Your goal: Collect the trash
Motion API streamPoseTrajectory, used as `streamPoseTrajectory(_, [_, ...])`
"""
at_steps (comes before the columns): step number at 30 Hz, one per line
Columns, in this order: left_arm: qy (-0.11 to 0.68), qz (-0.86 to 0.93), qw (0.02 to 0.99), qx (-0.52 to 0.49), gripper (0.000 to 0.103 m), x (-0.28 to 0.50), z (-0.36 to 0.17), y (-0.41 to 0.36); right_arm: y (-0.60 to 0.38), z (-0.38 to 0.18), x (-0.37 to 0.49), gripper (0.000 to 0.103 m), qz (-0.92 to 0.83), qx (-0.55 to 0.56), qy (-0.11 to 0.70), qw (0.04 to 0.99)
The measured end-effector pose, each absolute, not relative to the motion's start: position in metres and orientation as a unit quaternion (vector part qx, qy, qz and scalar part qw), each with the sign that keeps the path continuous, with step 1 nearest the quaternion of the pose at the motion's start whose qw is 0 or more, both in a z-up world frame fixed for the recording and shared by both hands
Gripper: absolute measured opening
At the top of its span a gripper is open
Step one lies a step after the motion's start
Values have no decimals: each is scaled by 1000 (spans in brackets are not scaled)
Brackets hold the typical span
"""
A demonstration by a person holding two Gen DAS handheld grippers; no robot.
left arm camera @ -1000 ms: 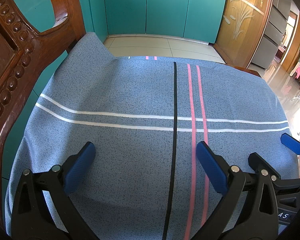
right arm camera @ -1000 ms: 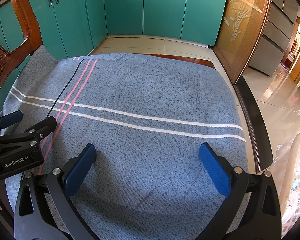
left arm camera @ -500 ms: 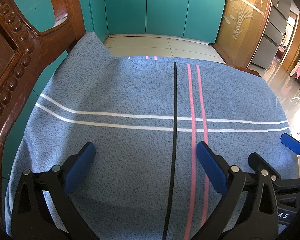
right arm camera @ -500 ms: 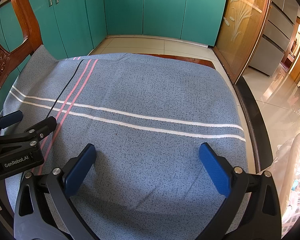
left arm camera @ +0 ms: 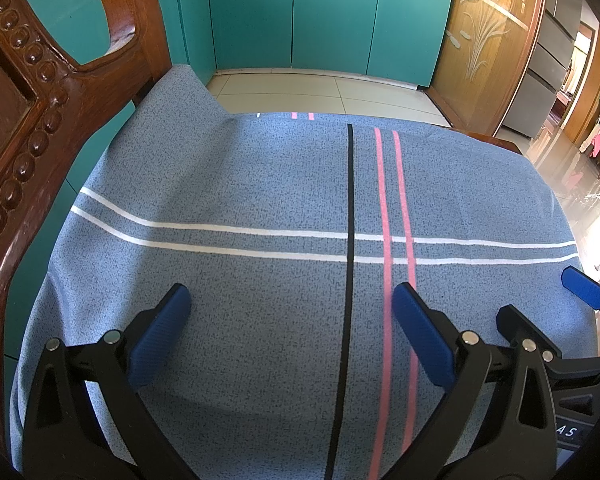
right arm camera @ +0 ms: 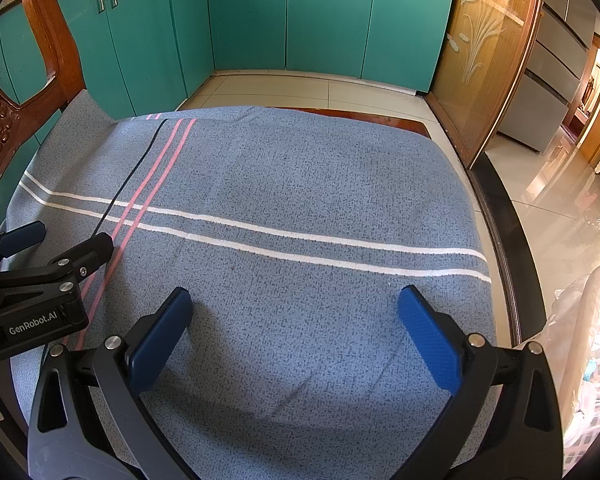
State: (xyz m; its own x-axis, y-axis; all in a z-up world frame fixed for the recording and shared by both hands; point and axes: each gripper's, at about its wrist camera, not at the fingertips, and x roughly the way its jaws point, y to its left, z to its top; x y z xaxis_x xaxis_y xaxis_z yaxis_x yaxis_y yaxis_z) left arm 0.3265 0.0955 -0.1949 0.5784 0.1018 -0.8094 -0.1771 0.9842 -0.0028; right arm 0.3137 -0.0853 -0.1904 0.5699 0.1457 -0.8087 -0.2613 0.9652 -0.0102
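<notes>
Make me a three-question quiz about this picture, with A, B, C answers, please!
1. Where is the wooden chair?
A. at the cloth's left edge
B. on top of the cloth
C. at its right edge

2. How many pink stripes run along the blue cloth?
A. one
B. two
C. four

3. How is the right gripper?
A. shut on a cup
B. shut on paper
C. open, holding nothing

Answers: 1 A, its carved back rises beside the cloth's left side. 2 B, two pink lines lie next to one black line. 3 C, its blue pads stand wide apart over bare cloth.
</notes>
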Motion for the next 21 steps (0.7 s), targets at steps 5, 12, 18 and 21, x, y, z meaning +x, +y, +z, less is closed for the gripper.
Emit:
streamPoseTrajectory(5, [452, 79, 887, -42, 101, 326, -195, 95, -85, -190, 314, 101, 115, -64, 449, 884])
streamPoseTrajectory(12, [452, 79, 887, -42, 101, 326, -195, 95, -85, -190, 314, 101, 115, -64, 449, 884])
streamPoseTrajectory(18, [452, 79, 887, -42, 101, 326, -195, 95, -85, -190, 314, 101, 115, -64, 449, 884])
streamPoseTrajectory(21, [452, 79, 887, -42, 101, 326, -195, 95, -85, -190, 313, 101, 115, -64, 449, 884])
